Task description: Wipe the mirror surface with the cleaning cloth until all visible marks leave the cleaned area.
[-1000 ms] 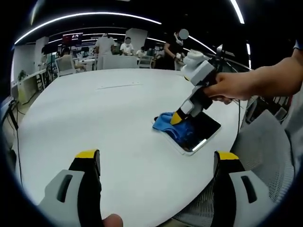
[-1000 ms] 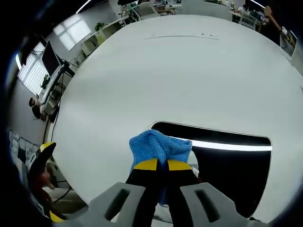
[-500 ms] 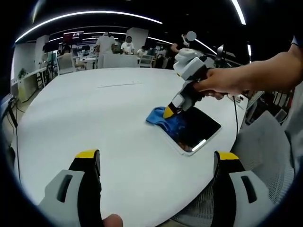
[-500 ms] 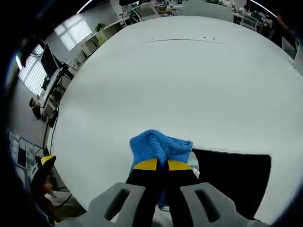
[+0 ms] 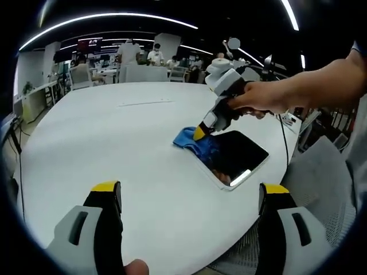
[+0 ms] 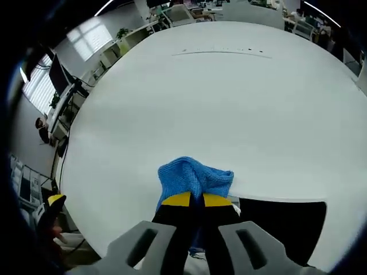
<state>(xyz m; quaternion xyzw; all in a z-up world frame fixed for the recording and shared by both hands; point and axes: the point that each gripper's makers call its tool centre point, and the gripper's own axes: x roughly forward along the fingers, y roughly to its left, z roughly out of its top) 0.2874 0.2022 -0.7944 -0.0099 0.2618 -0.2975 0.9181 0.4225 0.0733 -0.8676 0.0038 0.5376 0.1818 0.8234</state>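
Left gripper view: the left gripper (image 5: 188,197) rises from the 6 o'clock edge, its two yellow-tipped jaws set wide apart with nothing between them, hovering above the near edge of the white table (image 5: 114,137). At about 2 o'clock from the view's centre lies the mirror (image 5: 232,157), a dark rectangular slab with a pale frame, flat on the table near its right-hand edge and reflecting one bright bar of light. The right gripper (image 5: 199,133), held by a person's hand (image 5: 261,103), reaches down to the mirror's far-left corner, its jaws closed together on the blue cleaning cloth (image 5: 189,140), which rests partly on the mirror and partly on the table just beside it. A grey mesh chair (image 5: 327,183) stands at 3 o'clock beyond the table edge (people and desks fill the background at 12 o'clock). Right gripper view: the right gripper (image 6: 191,200) comes up from 6 o'clock, clamped on the cleaning cloth (image 6: 195,177), which bunches ahead of the yellow tips; the mirror (image 6: 284,226) shows as a black panel at 4 o'clock, its corner touching the cloth, with the table (image 6: 218,103) spreading toward 12 o'clock.
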